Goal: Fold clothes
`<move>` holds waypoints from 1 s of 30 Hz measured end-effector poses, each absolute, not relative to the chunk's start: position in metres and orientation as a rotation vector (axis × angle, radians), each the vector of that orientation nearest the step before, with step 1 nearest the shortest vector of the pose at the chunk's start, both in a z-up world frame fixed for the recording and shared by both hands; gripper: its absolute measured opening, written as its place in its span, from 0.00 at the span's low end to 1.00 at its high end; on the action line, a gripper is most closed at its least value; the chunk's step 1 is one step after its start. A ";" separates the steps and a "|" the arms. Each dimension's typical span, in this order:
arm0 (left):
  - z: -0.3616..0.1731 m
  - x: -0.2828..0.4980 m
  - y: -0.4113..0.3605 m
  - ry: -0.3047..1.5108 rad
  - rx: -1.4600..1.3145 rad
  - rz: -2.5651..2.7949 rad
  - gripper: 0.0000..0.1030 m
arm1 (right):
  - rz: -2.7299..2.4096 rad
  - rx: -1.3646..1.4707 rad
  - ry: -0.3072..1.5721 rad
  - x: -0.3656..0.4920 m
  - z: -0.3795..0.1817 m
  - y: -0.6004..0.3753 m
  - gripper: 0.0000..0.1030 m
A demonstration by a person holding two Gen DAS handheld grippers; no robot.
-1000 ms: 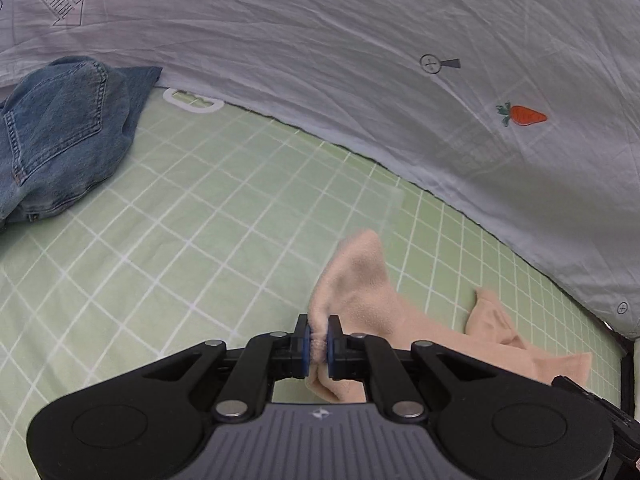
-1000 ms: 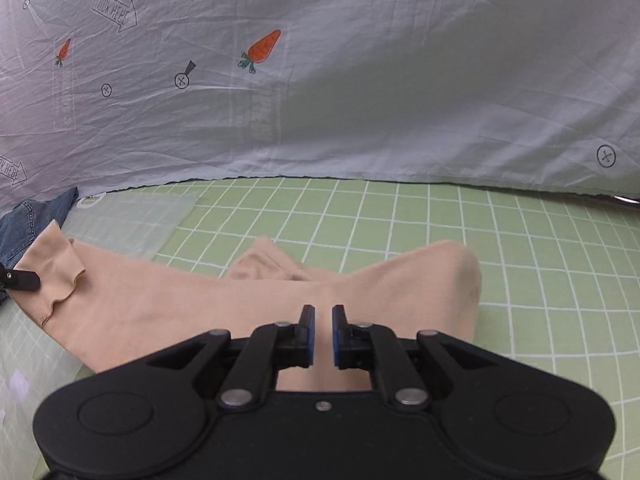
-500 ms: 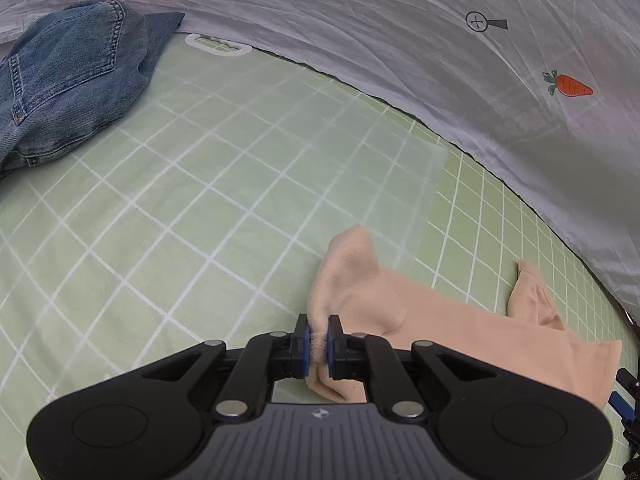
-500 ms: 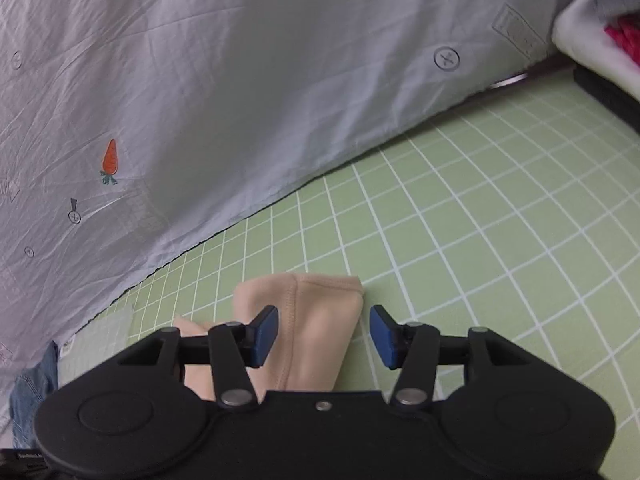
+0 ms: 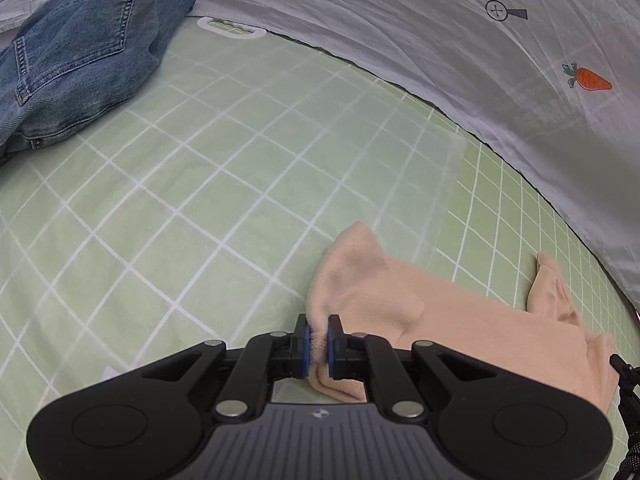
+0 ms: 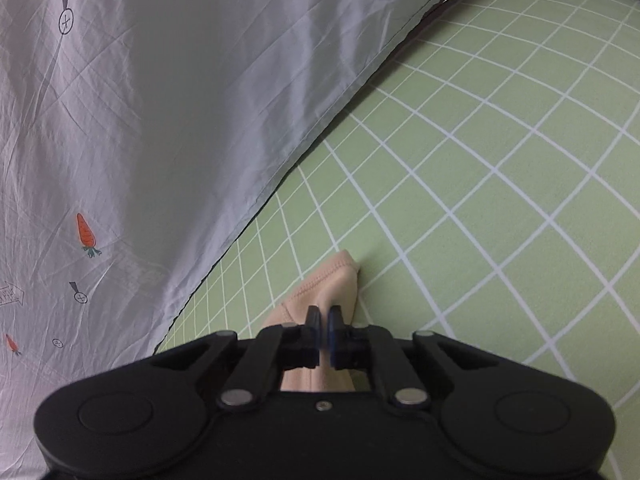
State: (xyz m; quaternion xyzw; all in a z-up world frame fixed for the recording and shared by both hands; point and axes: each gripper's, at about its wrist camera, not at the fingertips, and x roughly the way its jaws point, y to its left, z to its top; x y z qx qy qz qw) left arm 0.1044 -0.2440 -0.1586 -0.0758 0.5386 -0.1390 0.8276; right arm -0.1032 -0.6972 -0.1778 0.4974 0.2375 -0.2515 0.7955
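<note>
Both tools pinched opposite ends of peach tights (image 5: 460, 320) on the green grid mat (image 5: 200, 200): left tool (image 5: 317, 340) clamped, right tool (image 6: 324, 330) just closed, stretching them flat, likely for folding.

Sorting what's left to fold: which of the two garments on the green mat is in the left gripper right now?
The peach garment: the left gripper is shut on its edge. The blue jeans lie crumpled and untouched at the mat's far corner.
</note>
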 end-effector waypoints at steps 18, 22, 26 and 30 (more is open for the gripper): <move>-0.140 0.078 -0.267 1.195 -0.650 -0.727 0.08 | -0.668 0.771 0.591 -0.139 -0.130 -0.672 0.85; -0.157 0.059 -0.289 1.290 -0.865 -0.893 0.11 | -0.669 0.672 0.597 -0.155 -0.122 -0.649 0.89; -0.169 0.035 -0.328 1.401 -0.494 -0.818 0.34 | -0.663 0.667 0.626 -0.161 -0.128 -0.634 0.90; -0.172 0.021 -0.337 1.412 -0.372 -0.801 0.62 | -0.621 0.633 0.663 -0.157 -0.134 -0.616 0.91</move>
